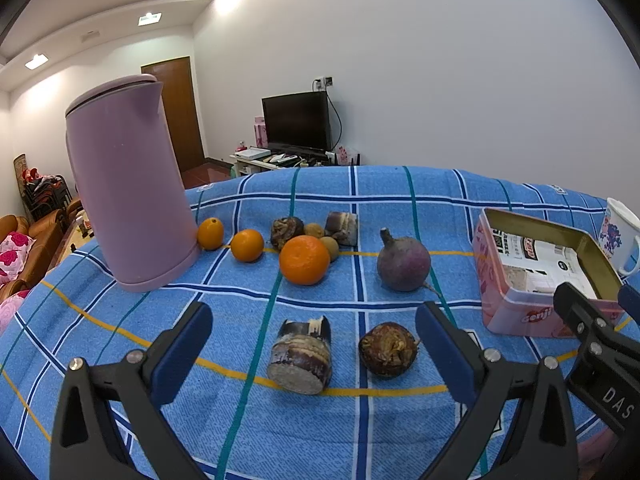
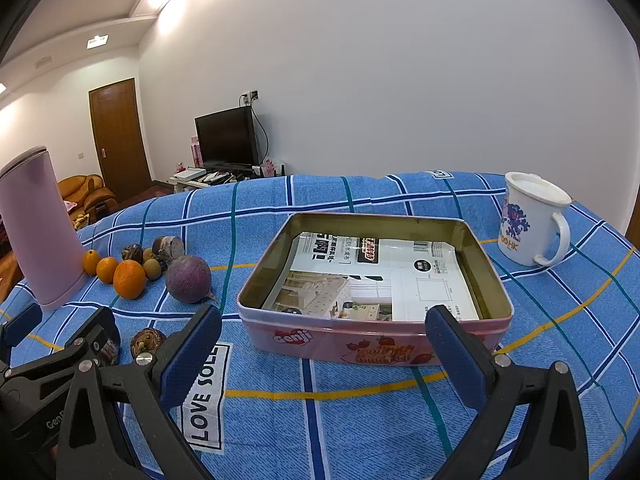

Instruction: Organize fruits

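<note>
Hovering both tools low over the blue checked cloth point(image 2: 360, 420), nothing held in either.

Your left gripper point(image 1: 314, 344) has its blue pads spread wide. Between them on the cloth lie a cut brown-skinned chunk point(image 1: 302, 356) and, just right of it, a dark round knobbly fruit point(image 1: 388, 350); neither pad touches them.

Your right gripper point(image 2: 324, 354) is spread wide too, aimed at the near wall of the pink tin point(image 2: 360, 346). The tin is open, with printed paper lying flat inside and no fruit in it.

Fruit positions, left wrist view:
- big orange point(image 1: 305, 260) mid-cloth, touching a cluster behind it: two small brown round fruits point(image 1: 330, 248), a dark knobbly one point(image 1: 286, 232), another cut chunk point(image 1: 342, 227).
- smaller orange point(image 1: 247, 245) just left of that cluster.
- smallest orange point(image 1: 210, 233) just beside the base of the purple kettle point(image 1: 128, 184); contact can't be confirmed.
- purple round root point(image 1: 404, 264), stem up, stands alone between the cluster and the tin.

White mug point(image 2: 528, 220) with a blue print sits behind the tin on the right, lid on, handle to the right. A "LOVE SOLE" label point(image 2: 204, 396) is sewn on the cloth near your right gripper's left finger.
</note>
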